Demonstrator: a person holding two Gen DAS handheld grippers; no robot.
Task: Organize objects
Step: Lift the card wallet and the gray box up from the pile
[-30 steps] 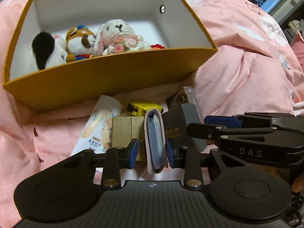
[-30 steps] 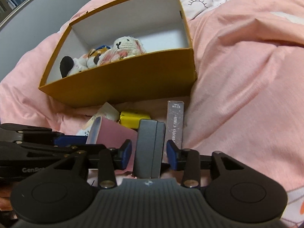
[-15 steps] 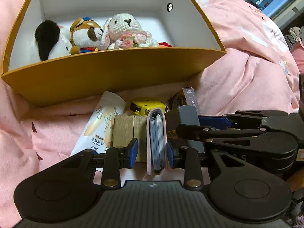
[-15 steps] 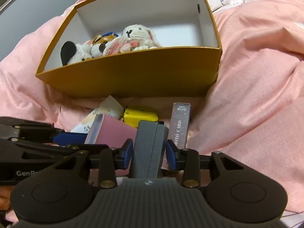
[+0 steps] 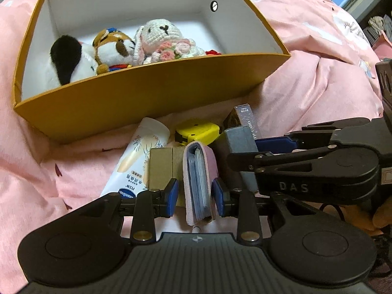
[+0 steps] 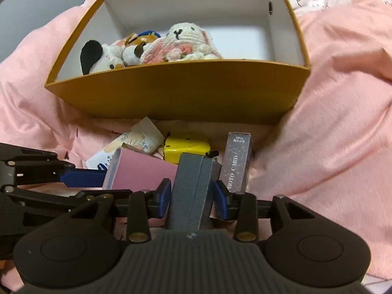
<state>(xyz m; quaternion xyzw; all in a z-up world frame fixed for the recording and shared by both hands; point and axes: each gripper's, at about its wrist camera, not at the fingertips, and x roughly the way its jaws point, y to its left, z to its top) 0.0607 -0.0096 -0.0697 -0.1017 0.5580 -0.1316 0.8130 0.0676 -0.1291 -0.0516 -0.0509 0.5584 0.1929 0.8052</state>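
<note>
My left gripper (image 5: 194, 194) is shut on a pink card holder (image 5: 199, 178), which stands on edge between the blue pads. In the right wrist view the same holder (image 6: 139, 171) shows at the left. My right gripper (image 6: 192, 196) is shut on a grey box (image 6: 193, 191), which is upright in the jaws; that box (image 5: 238, 139) appears beside the holder in the left wrist view. Both grippers point down side by side, just in front of an open orange box (image 5: 147, 93) that holds plush toys (image 5: 159, 36).
On the pink bedcover (image 6: 330, 122), against the box's front wall, lie a white lotion tube (image 5: 137, 156), a yellow tape measure (image 5: 198, 131), a brown cardboard box (image 5: 164, 164) and a photo card box (image 6: 236, 161). The right half of the orange box's floor (image 6: 235, 34) is bare.
The orange box now fills more of both views, seen from higher up. In the right wrist view it has slid to the right. The card holder and the grey box stay in the jaws.
</note>
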